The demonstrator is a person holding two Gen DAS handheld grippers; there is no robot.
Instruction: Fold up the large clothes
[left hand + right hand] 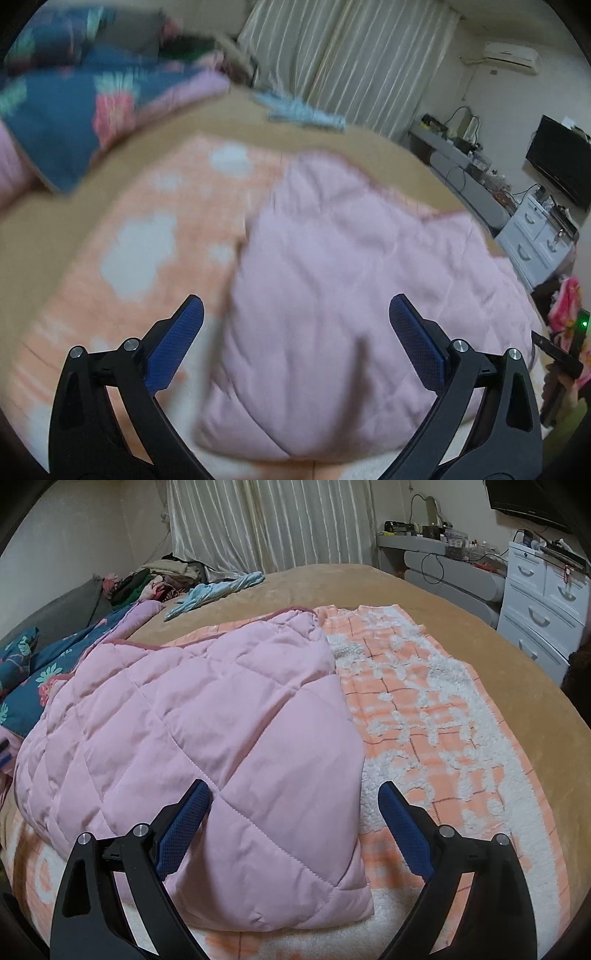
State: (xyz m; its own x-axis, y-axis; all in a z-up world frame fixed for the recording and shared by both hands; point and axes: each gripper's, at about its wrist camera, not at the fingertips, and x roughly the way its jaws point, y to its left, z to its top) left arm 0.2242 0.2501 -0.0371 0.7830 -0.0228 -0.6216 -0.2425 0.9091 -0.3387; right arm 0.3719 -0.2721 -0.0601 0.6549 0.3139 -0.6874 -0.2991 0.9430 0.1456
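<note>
A: Blue textured pads sit nearest the lens on both tools; the right tool (293,794) is spread wide with nothing between its fingers, and the left tool (295,310) stands just as wide and bare.

B: Where is the quilt?

A: Pink quilted comforter (192,746) lies folded on the bed (461,602), on top of an orange-and-white fleece blanket (436,716); its near corner sits between the right tool's fingers, and in the right view its long axis runs from that corner away to the far left.

B: What can't you make out?

A: Left view is smeared by blur, so the comforter (343,280) shows only faint diamond stitching and the blanket (155,229) only pale blotches; the comforter's left end is partly cut off at the edge of the right view; whether either tool touches the fabric, I cannot tell.

B: Textures?

A: Comforter puffy and smooth, with a darker pink piped edge; blanket nubbly, gridded with thin dark lines; bed cover tan and plush; a dark blue floral quilt (26,679) bunches at far left; a light blue garment (218,590) lies crumpled beyond.
</note>
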